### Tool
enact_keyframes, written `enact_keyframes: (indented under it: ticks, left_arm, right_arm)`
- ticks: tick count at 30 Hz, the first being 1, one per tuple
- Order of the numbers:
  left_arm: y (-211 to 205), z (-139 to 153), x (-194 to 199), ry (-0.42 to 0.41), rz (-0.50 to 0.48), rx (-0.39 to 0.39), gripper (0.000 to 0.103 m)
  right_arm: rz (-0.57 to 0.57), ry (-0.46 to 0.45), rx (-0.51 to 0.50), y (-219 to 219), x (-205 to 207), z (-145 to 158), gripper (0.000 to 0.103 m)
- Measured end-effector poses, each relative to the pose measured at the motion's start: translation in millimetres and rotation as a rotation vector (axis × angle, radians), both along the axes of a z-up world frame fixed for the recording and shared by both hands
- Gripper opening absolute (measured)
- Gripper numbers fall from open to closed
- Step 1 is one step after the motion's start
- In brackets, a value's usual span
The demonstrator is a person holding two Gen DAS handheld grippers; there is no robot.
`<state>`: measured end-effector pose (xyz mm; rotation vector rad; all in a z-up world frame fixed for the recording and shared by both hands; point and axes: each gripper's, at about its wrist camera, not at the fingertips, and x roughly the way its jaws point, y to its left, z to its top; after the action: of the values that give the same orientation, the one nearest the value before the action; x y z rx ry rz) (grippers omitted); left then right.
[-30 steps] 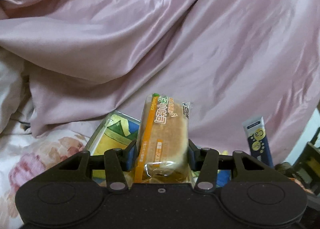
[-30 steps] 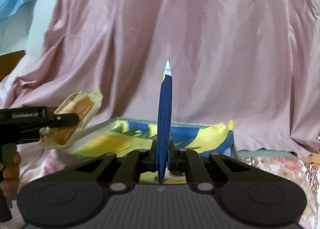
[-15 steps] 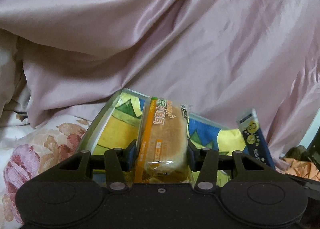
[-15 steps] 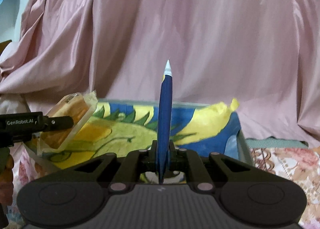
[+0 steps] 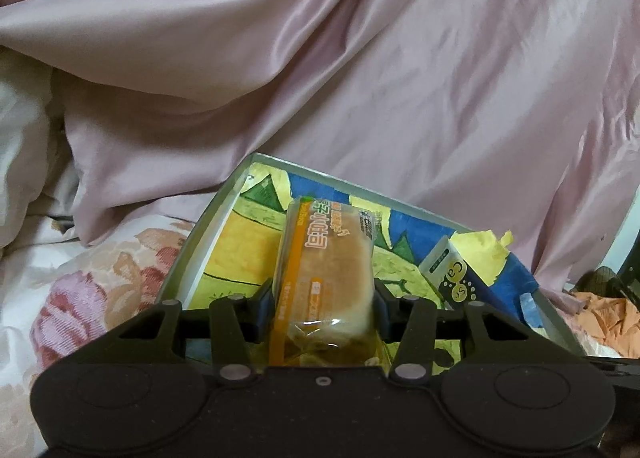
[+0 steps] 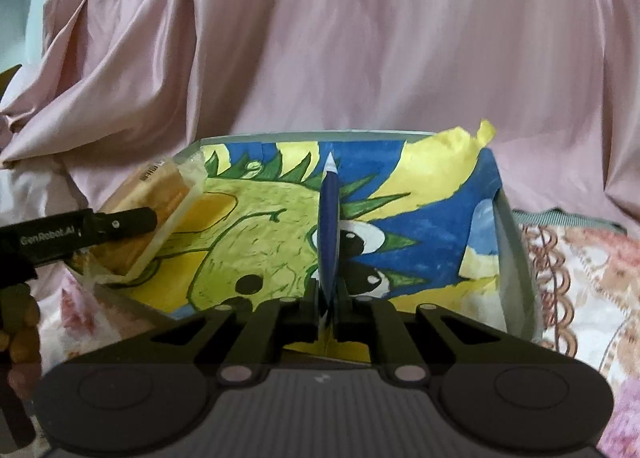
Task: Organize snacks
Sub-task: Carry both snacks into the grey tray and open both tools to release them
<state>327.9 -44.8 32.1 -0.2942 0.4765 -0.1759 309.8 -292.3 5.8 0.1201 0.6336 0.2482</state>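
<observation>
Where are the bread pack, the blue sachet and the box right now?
bread pack (image 5: 328, 274), left wrist view, on its clear front face.
blue sachet (image 6: 329, 234), right wrist view, on its thin edge.
box (image 6: 516, 258), right wrist view, on its right wall.

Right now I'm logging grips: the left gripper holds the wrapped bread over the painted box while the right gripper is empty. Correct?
Not quite. The right gripper is not empty: the right wrist view shows it shut on a thin blue packet. The left gripper does hold the wrapped bread over the painted box.

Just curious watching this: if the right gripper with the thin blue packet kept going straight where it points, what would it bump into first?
Probably the painted floor of the box; the right gripper and its blue packet aim down into it, though depth is unclear.
</observation>
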Motion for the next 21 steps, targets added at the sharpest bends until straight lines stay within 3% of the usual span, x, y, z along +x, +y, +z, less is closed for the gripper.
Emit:
enact_keyframes:
  ticks: [11, 17, 19, 21]
  left_arm:
    - [1, -1, 6, 0.024, 0.014, 0.066, 0.051]
    - [-1, 2, 6, 0.028, 0.027, 0.082, 0.058]
    - [-2, 4, 5, 0.018, 0.028, 0.089, 0.066]
    - [-2, 7, 1, 0.000, 0.039, 0.095, 0.083]
  right_arm:
    - [0.018, 0.056, 0.067, 0, -10, 0, 0.008]
    - [-0.008, 0.036, 0.064, 3, -12, 8, 0.016]
    - [-0.019, 0.028, 0.060, 0, -15, 9, 0.029]
    - [-0.029, 0.012, 0.055, -1, -19, 11, 0.046]
